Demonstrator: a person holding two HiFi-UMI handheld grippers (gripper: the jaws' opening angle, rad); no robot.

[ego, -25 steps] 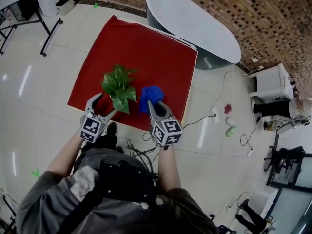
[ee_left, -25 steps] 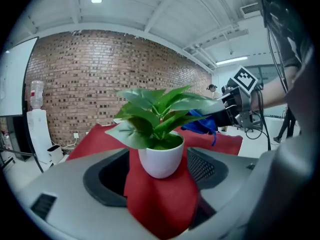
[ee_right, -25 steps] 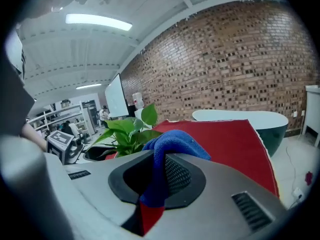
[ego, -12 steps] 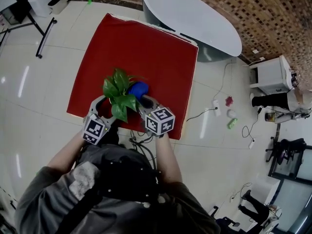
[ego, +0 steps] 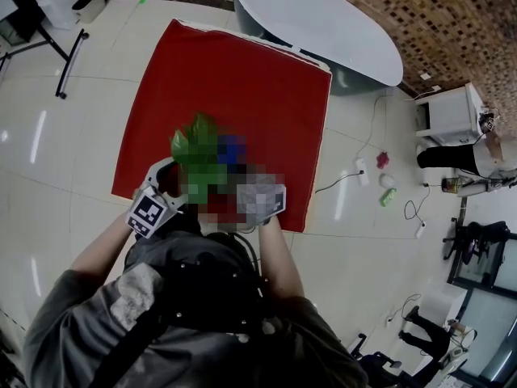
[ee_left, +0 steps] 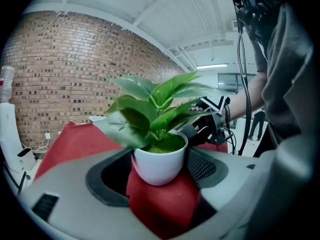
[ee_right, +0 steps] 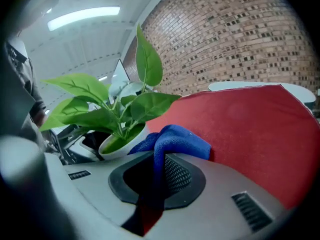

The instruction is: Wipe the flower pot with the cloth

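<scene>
A white flower pot (ee_left: 159,163) with a green leafy plant (ee_left: 155,111) stands on the red table cover (ego: 234,79), near its front edge. My left gripper (ee_left: 157,186) is open with the pot between its jaws, its pads (ee_left: 202,165) close on both sides. My right gripper (ee_right: 152,181) is shut on a blue cloth (ee_right: 175,139). The cloth bunches over its jaws and lies right beside the pot (ee_right: 125,146). In the head view a mosaic patch covers the right gripper and part of the plant (ego: 198,148).
A white oval table (ego: 323,31) stands behind the red one, against a brick wall (ego: 452,23). Cables and small items (ego: 381,180) lie on the tiled floor to the right, by a white cabinet (ego: 444,115). A black stand's legs (ego: 69,47) are at far left.
Both grippers have moved in and down toward the plant. The right one carried the blue cloth leftward, from beside the plant to right against the pot.
</scene>
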